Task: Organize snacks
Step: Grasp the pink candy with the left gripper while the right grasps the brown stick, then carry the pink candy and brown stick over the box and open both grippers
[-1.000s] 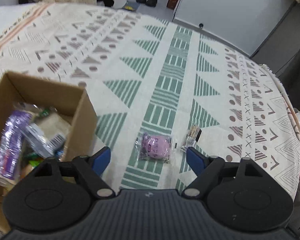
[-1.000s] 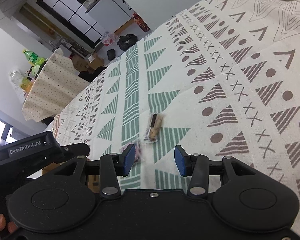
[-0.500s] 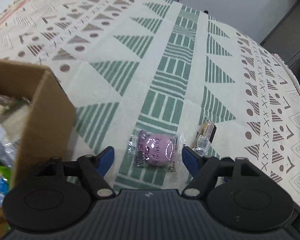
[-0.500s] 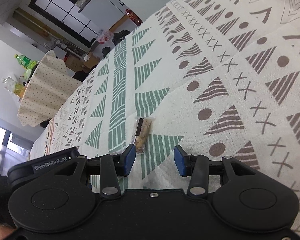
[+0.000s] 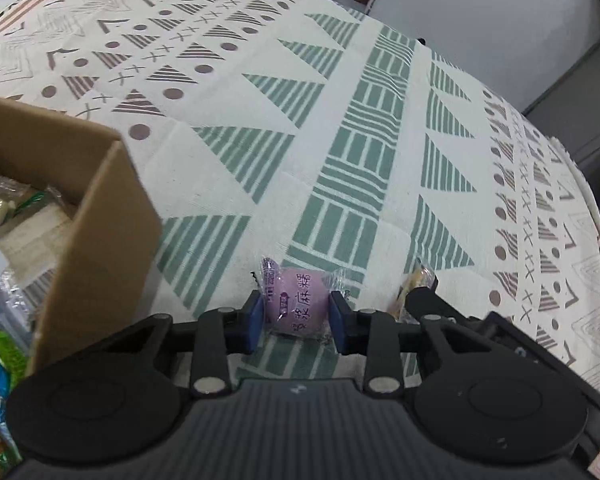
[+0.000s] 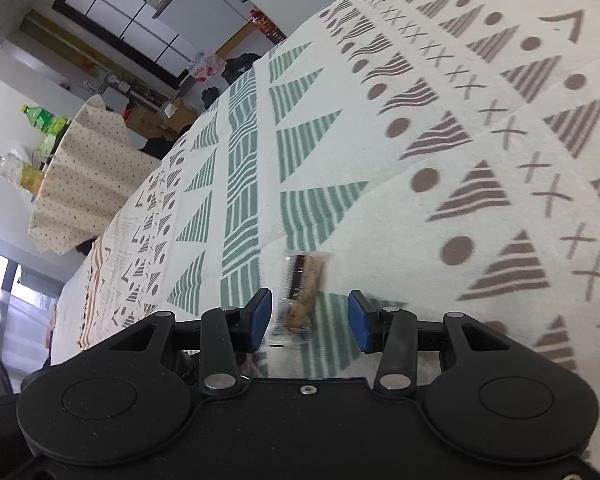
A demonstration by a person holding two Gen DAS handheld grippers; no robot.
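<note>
A pink wrapped mochi snack (image 5: 296, 304) lies on the patterned tablecloth (image 5: 340, 128). My left gripper (image 5: 296, 316) has its blue pads pressed against both sides of it. A small clear-wrapped biscuit bar (image 6: 302, 292) lies just right of it, partly hidden behind the other gripper in the left wrist view (image 5: 414, 280). My right gripper (image 6: 310, 316) is open and straddles the bar, with gaps on both sides. A cardboard box (image 5: 100, 232) holding several snack packets stands at the left.
The table edge curves at the right, with grey floor and a white cabinet (image 5: 480, 12) beyond. A second table with a dotted cloth (image 6: 80, 180) and bottles stands far off in the right wrist view.
My left gripper moved forward and down over the pink snack and closed on it. My right gripper advanced until the biscuit bar lies between its open fingers.
</note>
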